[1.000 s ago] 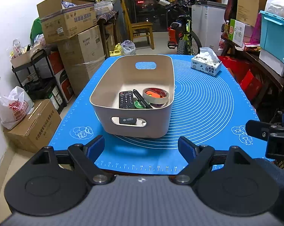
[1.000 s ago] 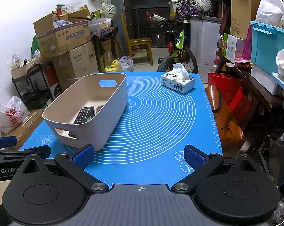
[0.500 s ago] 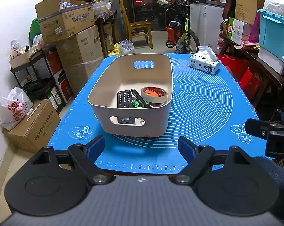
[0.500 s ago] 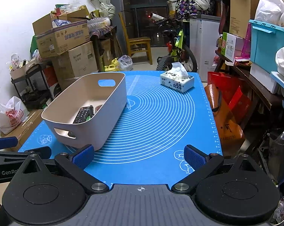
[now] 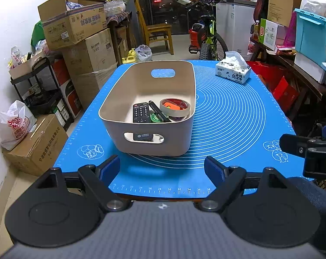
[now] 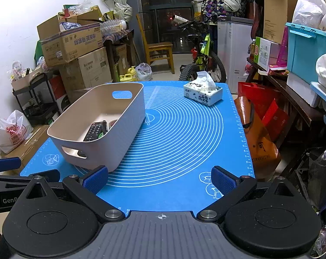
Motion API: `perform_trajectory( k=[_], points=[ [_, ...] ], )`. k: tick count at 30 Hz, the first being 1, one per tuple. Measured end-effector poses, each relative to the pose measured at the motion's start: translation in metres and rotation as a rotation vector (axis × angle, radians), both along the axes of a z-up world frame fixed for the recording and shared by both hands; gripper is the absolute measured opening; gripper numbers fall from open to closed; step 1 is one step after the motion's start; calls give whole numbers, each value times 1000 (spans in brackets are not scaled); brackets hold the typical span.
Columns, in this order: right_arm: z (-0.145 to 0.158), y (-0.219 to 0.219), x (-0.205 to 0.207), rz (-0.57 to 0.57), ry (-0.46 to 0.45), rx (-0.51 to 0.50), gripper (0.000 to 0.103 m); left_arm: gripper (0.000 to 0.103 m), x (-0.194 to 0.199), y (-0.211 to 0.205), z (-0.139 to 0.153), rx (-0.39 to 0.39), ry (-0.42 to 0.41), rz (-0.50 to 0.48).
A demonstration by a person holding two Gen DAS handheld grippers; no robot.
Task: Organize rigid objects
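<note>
Hovering at the near edge of the bench (image 5: 238, 116), the left hand-held gripper (image 5: 163, 168) and right hand-held gripper (image 6: 159, 178) both stand with fingers apart, holding nothing. Just beyond, the beige bin (image 5: 184, 133) on the bench's left half already contains the remote (image 5: 141, 113), pen (image 5: 159, 113) and tape roll (image 5: 174, 106); sorting looks essentially finished. Right of the bin the blue mat lies open. Only a tissue pack (image 5: 233, 73) sits at the far right corner, close to the edge.

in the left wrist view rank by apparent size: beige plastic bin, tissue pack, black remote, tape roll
1. Beige plastic bin
2. White tissue pack, though farther away
3. Black remote and beige tape roll: look similar, so unranked
</note>
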State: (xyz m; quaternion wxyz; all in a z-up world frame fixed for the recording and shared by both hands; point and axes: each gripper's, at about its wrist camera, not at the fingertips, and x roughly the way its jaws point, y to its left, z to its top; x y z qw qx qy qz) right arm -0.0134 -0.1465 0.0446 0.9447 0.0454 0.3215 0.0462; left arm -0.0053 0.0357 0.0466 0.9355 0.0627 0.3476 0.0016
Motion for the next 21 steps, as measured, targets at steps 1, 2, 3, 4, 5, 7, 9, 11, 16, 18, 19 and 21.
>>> perform_trajectory(
  k=[1,2,3,4,5,7,9,11,16,18,19,21],
  points=[
    [0,0,0,0,0,0,100,85,0,0,0,0,0,0],
    [0,0,0,0,0,-1,100,85,0,0,0,0,0,0],
    [0,0,0,0,0,0,100,85,0,0,0,-1,1,-1],
    [0,0,0,-1,0,0,100,85,0,0,0,-1,1,0],
    [0,0,0,-1,0,1,100,85,0,0,0,-1,1,0],
    [0,0,0,-1,0,0,100,85,0,0,0,-2,1,0],
    [0,0,0,0,0,0,100,85,0,0,0,-1,1,0],
    [0,0,0,-1,0,0,100,85,0,0,0,-2,2,1],
    [0,0,0,-1,0,-1,100,85,0,-1,0,0,0,-1],
    [0,0,0,-1,1,0,100,85,0,0,0,3,3,-2],
    [0,0,0,-1,1,-1,100,85,0,0,0,6,3,-3],
    [0,0,0,-1,1,1,100,85,0,0,1,7,3,-4]
  ],
)
